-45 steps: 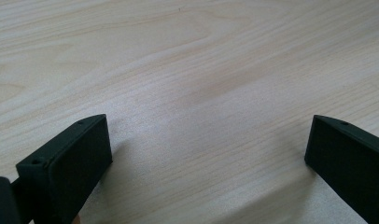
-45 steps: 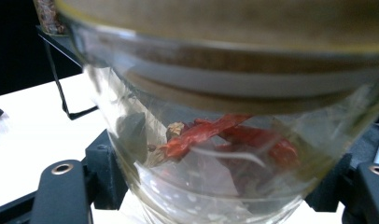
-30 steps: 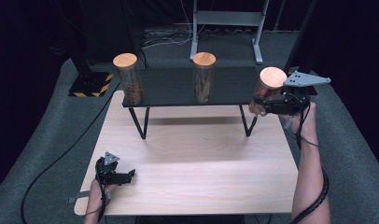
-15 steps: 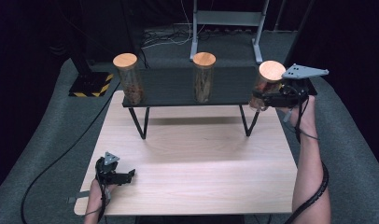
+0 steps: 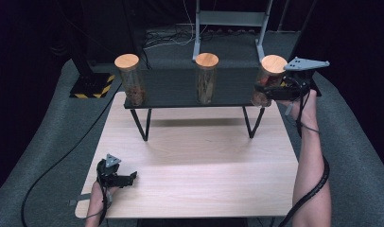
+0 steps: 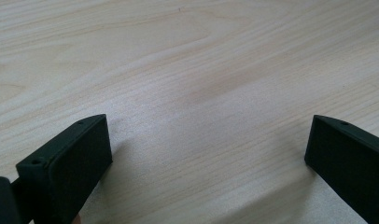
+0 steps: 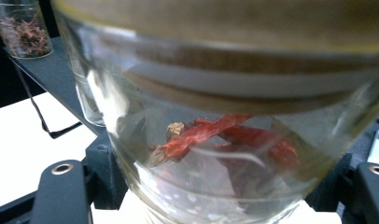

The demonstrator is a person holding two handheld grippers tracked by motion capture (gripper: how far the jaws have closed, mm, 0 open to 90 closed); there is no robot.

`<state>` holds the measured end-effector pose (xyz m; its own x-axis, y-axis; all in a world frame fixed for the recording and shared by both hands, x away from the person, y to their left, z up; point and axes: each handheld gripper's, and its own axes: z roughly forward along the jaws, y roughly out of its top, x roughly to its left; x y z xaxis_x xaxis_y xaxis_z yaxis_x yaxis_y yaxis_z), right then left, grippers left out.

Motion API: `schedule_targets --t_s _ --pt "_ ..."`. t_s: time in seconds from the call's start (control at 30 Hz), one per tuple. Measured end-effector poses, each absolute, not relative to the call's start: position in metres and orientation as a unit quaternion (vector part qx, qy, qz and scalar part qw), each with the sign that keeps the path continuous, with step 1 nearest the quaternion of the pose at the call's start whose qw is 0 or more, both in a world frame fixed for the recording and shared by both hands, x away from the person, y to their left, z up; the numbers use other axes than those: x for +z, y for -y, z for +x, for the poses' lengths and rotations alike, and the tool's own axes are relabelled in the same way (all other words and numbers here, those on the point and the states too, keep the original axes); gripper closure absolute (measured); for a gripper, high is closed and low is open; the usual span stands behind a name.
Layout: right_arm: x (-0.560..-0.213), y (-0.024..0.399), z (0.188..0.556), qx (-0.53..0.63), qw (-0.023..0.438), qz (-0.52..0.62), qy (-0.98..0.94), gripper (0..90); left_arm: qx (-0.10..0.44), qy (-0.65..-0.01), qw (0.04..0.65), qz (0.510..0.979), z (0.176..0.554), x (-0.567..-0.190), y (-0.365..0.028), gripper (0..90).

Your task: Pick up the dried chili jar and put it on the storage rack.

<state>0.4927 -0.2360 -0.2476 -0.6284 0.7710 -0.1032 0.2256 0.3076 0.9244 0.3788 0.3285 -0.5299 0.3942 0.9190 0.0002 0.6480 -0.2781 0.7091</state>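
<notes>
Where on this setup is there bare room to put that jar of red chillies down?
The light wooden tabletop is bare from the black shelf's legs to the near edge, apart from the left gripper at its near-left corner. The shelf has gaps between the two cork-lidded glass jars. Its right end is crowded: the right gripper holds the chilli jar there.

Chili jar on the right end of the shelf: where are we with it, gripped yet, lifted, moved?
Done: the right gripper is shut on the chili jar, red chilies visible between its jaws in the right gripper view. In hand: the jar sits tilted at the right end of the black shelf; whether it is clear of the shelf I cannot tell. Left: moving it. The left gripper rests open on the table.
</notes>
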Motion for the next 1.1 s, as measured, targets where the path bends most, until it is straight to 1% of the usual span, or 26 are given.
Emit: schedule_targets --t_s 0.73,1.1 --pt "-0.263 0.236 0.524 0.474 0.256 0.362 -0.761 24.5 0.211 -0.508 0.321 0.771 0.379 -0.530 -0.329 0.0" --pt "-0.269 0.239 0.535 0.486 0.239 0.371 -0.755 24.5 0.211 -0.507 0.321 0.771 0.379 -0.530 -0.329 0.0"
